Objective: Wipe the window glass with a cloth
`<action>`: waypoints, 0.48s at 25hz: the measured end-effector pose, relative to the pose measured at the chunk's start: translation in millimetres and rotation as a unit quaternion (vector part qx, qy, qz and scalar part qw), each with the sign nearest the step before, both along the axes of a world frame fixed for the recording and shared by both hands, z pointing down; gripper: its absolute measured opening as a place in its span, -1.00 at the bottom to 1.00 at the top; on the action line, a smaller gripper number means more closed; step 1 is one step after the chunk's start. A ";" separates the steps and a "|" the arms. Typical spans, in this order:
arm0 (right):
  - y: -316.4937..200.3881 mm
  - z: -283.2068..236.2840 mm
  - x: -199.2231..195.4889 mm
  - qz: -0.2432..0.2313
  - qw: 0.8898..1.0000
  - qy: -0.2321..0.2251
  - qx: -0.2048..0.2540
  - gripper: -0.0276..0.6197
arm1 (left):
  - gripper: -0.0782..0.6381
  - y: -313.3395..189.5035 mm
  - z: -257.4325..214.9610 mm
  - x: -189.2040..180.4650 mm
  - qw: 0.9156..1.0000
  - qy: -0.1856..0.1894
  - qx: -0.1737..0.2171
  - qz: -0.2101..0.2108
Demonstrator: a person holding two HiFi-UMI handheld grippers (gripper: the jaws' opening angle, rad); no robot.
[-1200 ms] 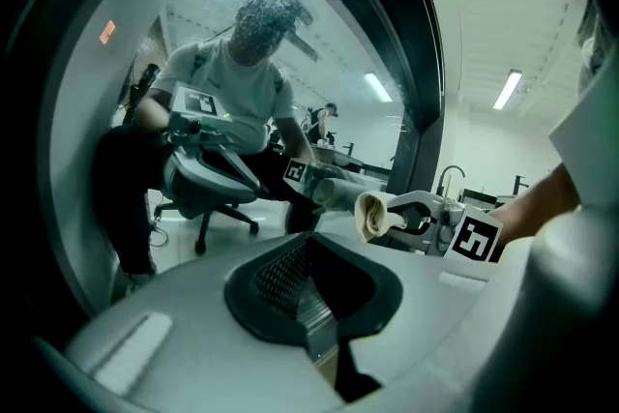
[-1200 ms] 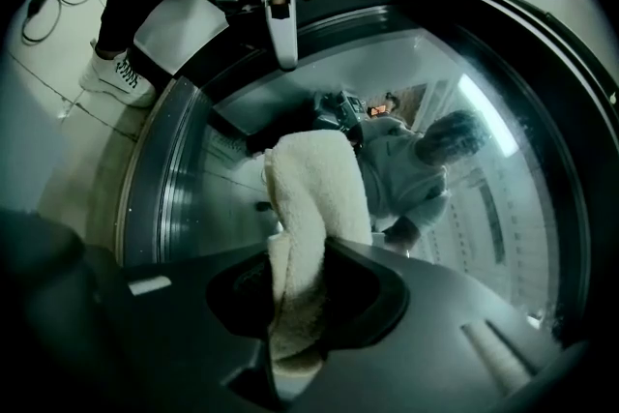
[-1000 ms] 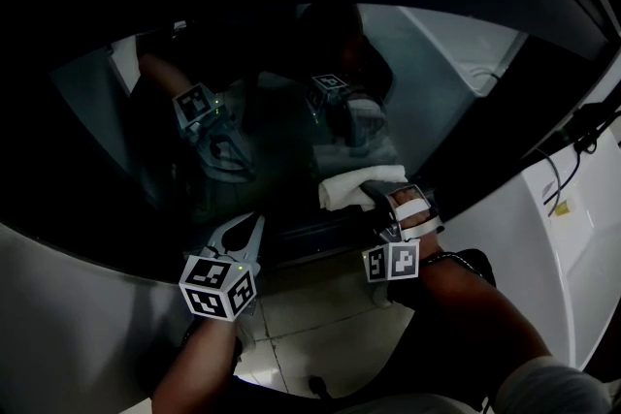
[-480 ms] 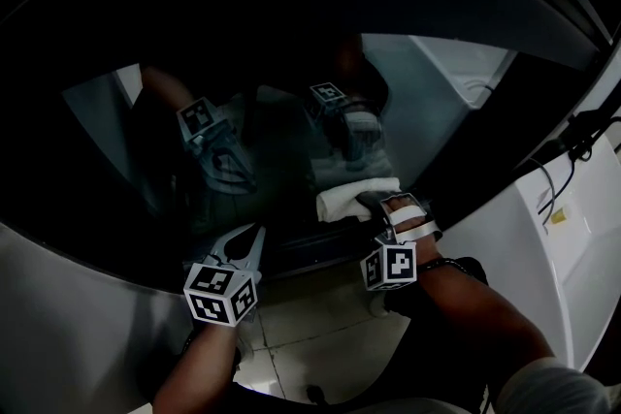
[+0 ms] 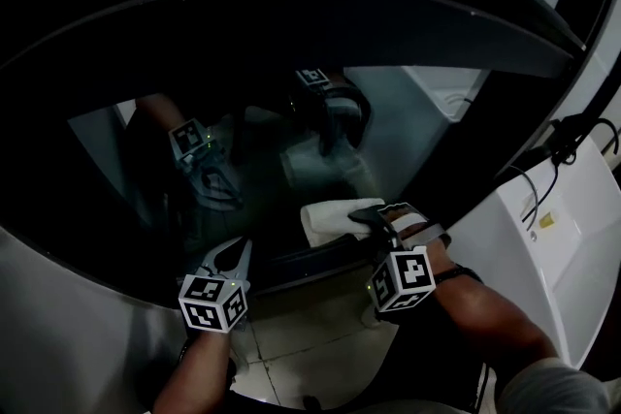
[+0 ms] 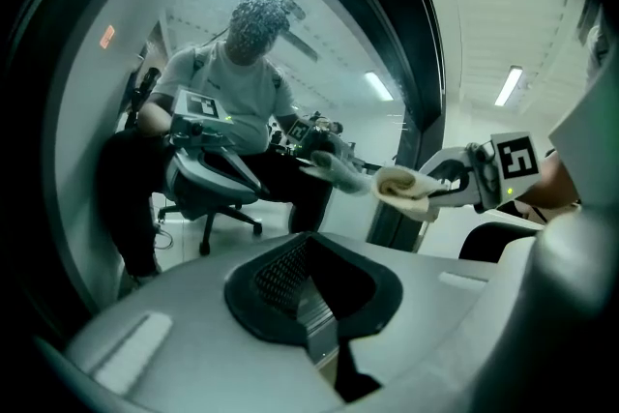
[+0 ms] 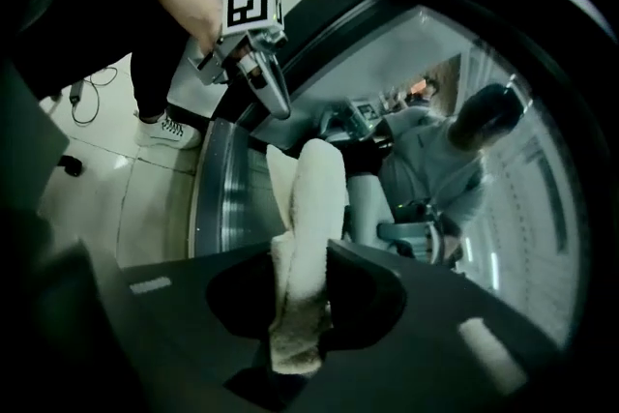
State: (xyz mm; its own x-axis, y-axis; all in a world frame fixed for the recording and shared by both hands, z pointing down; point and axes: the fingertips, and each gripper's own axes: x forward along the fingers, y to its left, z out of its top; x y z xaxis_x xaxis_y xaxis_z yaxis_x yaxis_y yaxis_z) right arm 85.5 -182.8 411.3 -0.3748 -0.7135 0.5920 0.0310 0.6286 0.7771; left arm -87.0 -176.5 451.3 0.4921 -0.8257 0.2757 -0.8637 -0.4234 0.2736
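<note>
Cloth [image 5: 328, 217] slid left, pinched in right claw [image 5: 367, 218].

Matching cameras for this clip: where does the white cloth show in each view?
Head view: the cloth sits just right of centre, low on the glass, held by the right gripper.
Left gripper view: the cloth is right of centre, at mid-height.
Right gripper view: the cloth stands at bottom centre, clamped between the tongs.
Shared landmark: the window glass.
</note>
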 end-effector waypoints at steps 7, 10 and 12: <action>3.6 -147.9 23.5 -0.005 0.982 -0.019 0.189 -0.68 | -0.73 2.0 4.2 1.5 1.000 -0.007 -0.005 0.005; -0.1 -191.4 38.4 0.002 0.968 -0.022 0.249 -0.68 | -0.73 0.1 7.4 -1.3 1.000 -0.012 -0.007 -0.001; -3.7 -211.5 45.1 0.006 0.959 -0.017 0.282 -0.68 | -0.73 0.3 8.1 -3.7 1.000 -0.014 -0.007 -0.004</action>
